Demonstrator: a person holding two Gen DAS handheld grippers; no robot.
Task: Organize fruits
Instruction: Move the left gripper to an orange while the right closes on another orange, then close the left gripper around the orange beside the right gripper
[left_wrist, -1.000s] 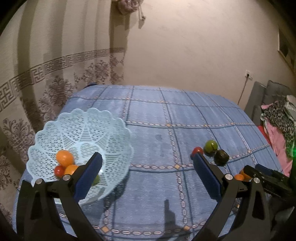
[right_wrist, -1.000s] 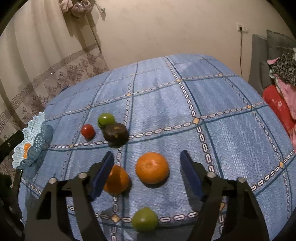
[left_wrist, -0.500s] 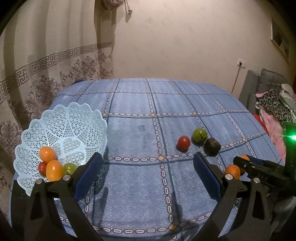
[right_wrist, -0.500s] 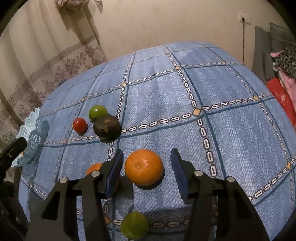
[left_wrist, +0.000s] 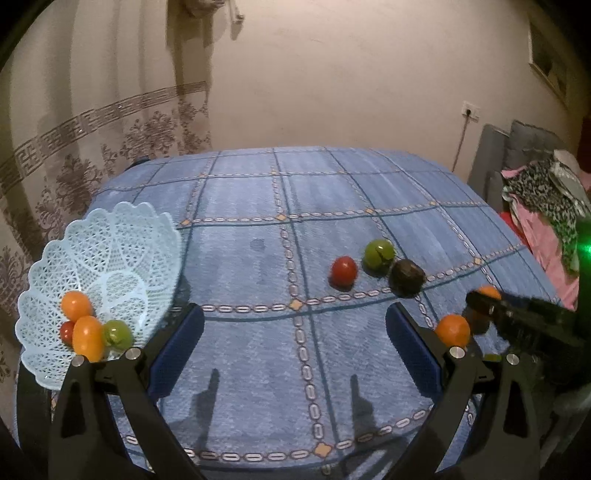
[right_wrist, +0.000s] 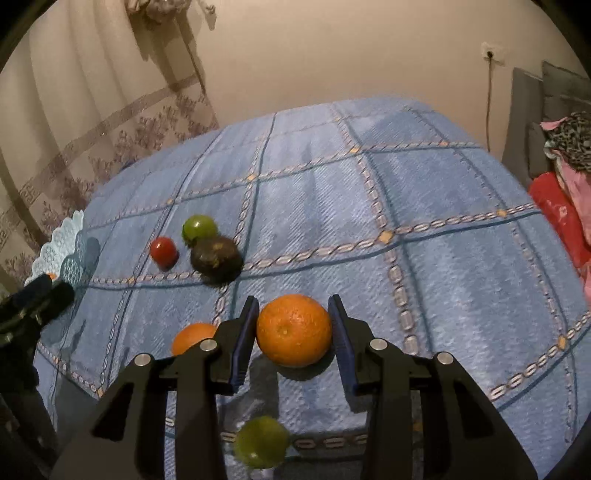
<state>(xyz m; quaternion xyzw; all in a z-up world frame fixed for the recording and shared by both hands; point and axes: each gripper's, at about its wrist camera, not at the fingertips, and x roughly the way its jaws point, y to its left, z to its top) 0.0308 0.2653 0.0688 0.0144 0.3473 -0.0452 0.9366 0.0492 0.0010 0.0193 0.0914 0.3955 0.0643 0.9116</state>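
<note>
Your right tongs (right_wrist: 293, 328) grip the large round orange (right_wrist: 294, 329) — blue pads pressed to both its sides, fruit resting on the blue checked tabletop (right_wrist: 424, 206). Your left tongs (left_wrist: 294, 345) hang spread wide and empty beside the pale-blue lattice plastic basket (left_wrist: 110, 243).

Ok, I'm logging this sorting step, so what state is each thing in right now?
Right gripper: closing around the large orange, pads at its sides.
Large orange: on the cloth, not lifted.
Left gripper: open, empty.
Basket: tilted, holding four fruits.
Red tomato, green fruit, dark fruit: loose on the cloth.
</note>
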